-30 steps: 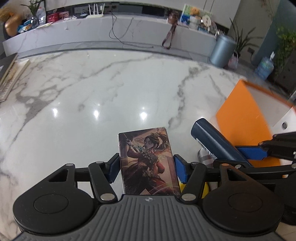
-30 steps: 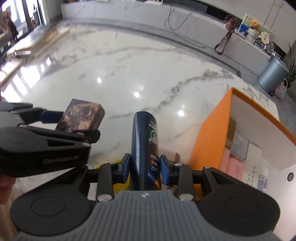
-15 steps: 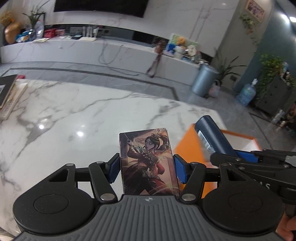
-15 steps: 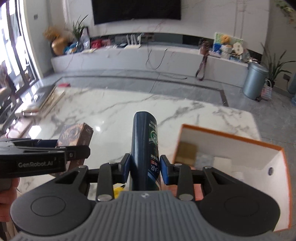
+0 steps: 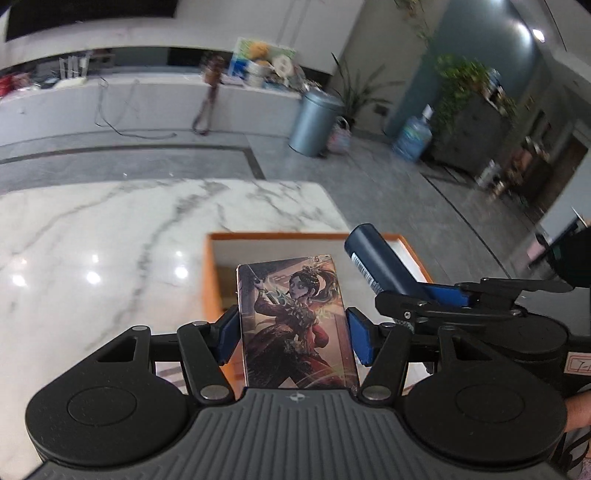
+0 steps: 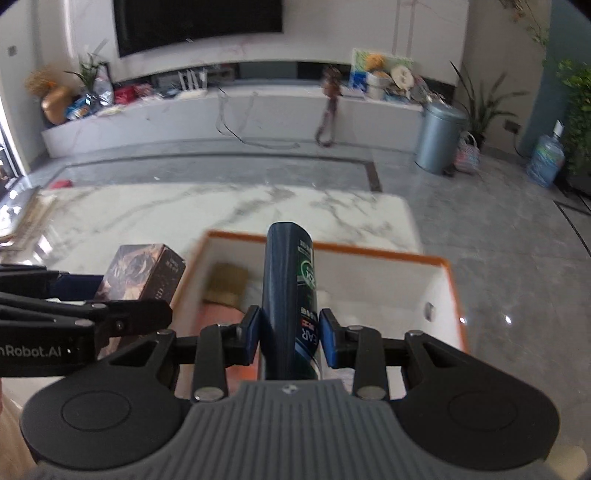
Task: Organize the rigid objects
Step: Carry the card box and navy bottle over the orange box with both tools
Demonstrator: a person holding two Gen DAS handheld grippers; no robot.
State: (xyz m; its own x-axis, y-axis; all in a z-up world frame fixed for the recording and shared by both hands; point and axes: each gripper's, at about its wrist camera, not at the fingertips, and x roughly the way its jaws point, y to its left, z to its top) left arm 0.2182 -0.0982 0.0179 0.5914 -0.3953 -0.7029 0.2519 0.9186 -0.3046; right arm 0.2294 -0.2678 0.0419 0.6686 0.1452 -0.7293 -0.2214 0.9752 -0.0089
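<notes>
While both grippers hang over the orange-rimmed bin [image 6: 452,291] at the table's [image 5: 110,236] edge, left gripper [image 5: 293,328] clamps the picture box [image 5: 295,325], right gripper [image 6: 290,338] clamps the dark bottle [image 6: 290,295]; bin partly filled.

both wrist views close behind own gripper, angled down across the marble bench [image 5: 110,236] toward the far wall; shared: orange-rimmed box [image 6: 448,273], grey bin [image 5: 314,122].

Marble table [image 6: 229,210], grey tiled floor [image 6: 480,229], wall-mounted television [image 6: 195,22], metal bin [image 6: 441,136]
</notes>
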